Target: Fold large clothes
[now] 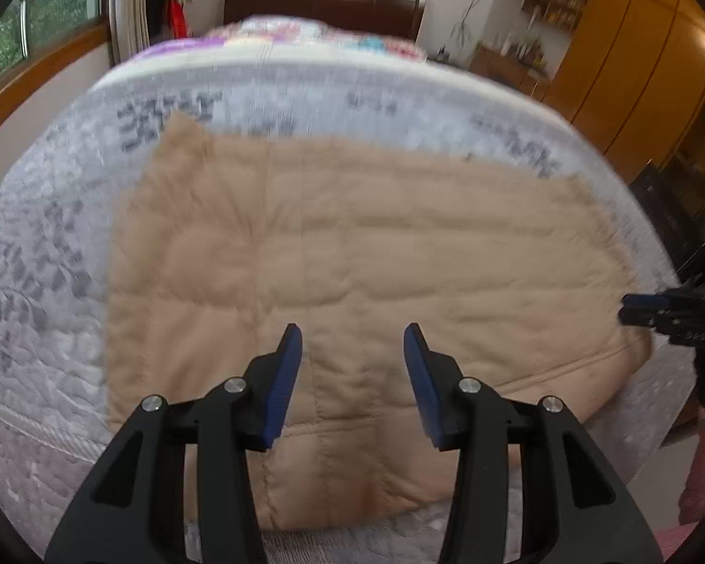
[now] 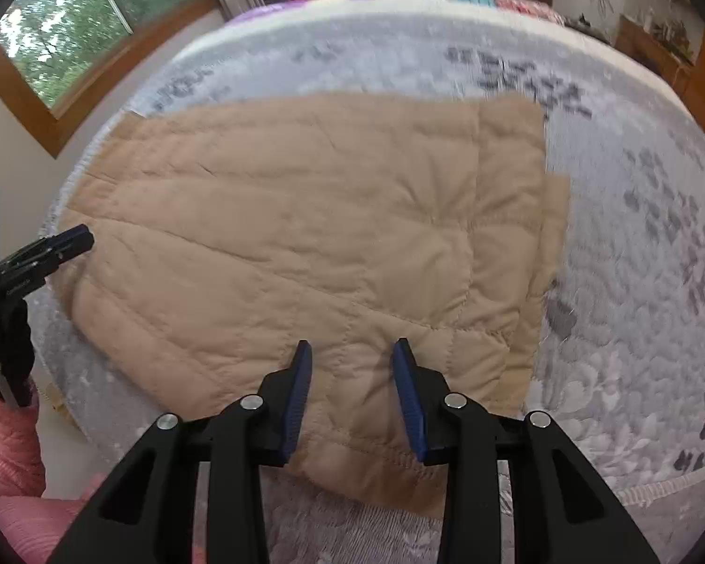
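- The left tool (image 1: 352, 343) stood open, its blue pads (image 1: 289, 376) well apart and gripping nothing; it hung above the near edge of the beige quilted jacket (image 1: 352, 254), and whether the pads brushed the cloth could not be told.
- The right tool (image 2: 352, 359) was likewise open and empty, poised over the jacket's near hem (image 2: 380, 460), toward the garment's corner at 4 o'clock in its own view.
- In each view the other tool showed at the frame's side: the right one at 3 o'clock in the left view, the left one at 9 o'clock in the right view, both just off the jacket's side edges.
- The jacket lay spread flat as a rough rectangle on the bed (image 2: 634, 258), over a grey floral bedspread (image 1: 47, 254), its far edge at 12 o'clock and a narrower under-layer (image 2: 557, 216) peeking out at 3 o'clock in the right view.
- By my reading, one fold lay made and both tools were between grips, lining up for another.
- The next move probably called for closing both tools on the near hem, wide apart, catching all layers, then carrying it evenly toward 12 o'clock so the padded cloth did not skew.
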{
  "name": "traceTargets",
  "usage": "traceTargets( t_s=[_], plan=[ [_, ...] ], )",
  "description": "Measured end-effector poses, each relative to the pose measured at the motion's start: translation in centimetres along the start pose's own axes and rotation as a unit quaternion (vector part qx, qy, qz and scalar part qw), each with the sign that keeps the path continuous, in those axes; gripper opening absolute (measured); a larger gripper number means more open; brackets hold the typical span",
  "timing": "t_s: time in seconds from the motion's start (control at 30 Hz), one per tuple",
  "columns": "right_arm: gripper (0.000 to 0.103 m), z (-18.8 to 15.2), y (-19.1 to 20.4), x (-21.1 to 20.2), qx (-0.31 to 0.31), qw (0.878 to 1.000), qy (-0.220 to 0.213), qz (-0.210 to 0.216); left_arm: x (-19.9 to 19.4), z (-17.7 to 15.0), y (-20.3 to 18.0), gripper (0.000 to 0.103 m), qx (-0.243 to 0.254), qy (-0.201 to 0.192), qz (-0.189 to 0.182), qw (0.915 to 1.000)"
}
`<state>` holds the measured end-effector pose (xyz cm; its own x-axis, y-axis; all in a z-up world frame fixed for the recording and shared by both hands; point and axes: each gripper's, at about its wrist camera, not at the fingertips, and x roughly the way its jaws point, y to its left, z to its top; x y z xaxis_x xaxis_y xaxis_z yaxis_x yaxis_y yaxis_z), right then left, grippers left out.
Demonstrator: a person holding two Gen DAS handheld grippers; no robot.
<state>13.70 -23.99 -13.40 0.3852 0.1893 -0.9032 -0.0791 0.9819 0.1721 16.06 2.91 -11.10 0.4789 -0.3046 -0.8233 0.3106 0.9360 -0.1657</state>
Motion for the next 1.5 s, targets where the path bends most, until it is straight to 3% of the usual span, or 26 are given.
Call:
traceTargets(
  t_s=[0.17, 0.33, 0.47, 0.67, 0.8, 1.0, 1.2, 1.43, 1.5],
  plan=[
    [0.034, -0.5, -0.5, 2.4, 0.007, 1.000, -0.002, 0.011, 2.4, -1.3, 1.6, 0.046, -0.004, 0.008, -0.019, 0.9998],
    [0.034, -0.6, -0.9, 1.7, 0.012, 1.000, -0.004, 0.019, 2.1, -1.6, 1.1, 0.046, -0.001, 0.001, -0.001, 1.0000],
    [0.035, -0.9, -0.7, -1.7, 0.000, 0.999, -0.026, 0.024, -0.7, -1.5, 0.9, 0.048, -0.018, -0.014, 0.010, 0.9997],
    [0.035, -0.8, -1.9, -4.6, 0.005, 1.000, -0.028, 0.011, -6.0, -5.5, 3.1, 0.054, -0.097, -0.027, 0.031, 0.9944],
    [0.035, -0.9, -2.4, -3.9, 0.008, 1.000, -0.014, -0.003, -7.1, -8.6, 5.6, 0.055, -0.190, -0.014, 0.019, 0.9814],
    [0.034, -1.1, -3.2, -2.1, 0.015, 1.000, 0.005, 0.003, -6.3, -11.0, 8.7, 0.056, -0.324, -0.053, -0.079, 0.9414],
    [0.034, -1.1, -3.7, -1.1, 0.017, 1.000, 0.013, 0.007, -3.9, -10.0, 10.1, 0.056, -0.380, -0.083, -0.104, 0.9154],
    [0.034, -1.0, -4.1, 0.0, 0.017, 1.000, 0.023, 0.010, -2.0, -9.1, 10.8, 0.059, -0.412, -0.085, -0.125, 0.8985],
    [0.034, -0.9, -4.1, 0.2, 0.017, 0.999, 0.025, 0.011, -2.1, -9.9, 10.8, 0.059, -0.436, -0.080, -0.125, 0.8877]
  ],
)
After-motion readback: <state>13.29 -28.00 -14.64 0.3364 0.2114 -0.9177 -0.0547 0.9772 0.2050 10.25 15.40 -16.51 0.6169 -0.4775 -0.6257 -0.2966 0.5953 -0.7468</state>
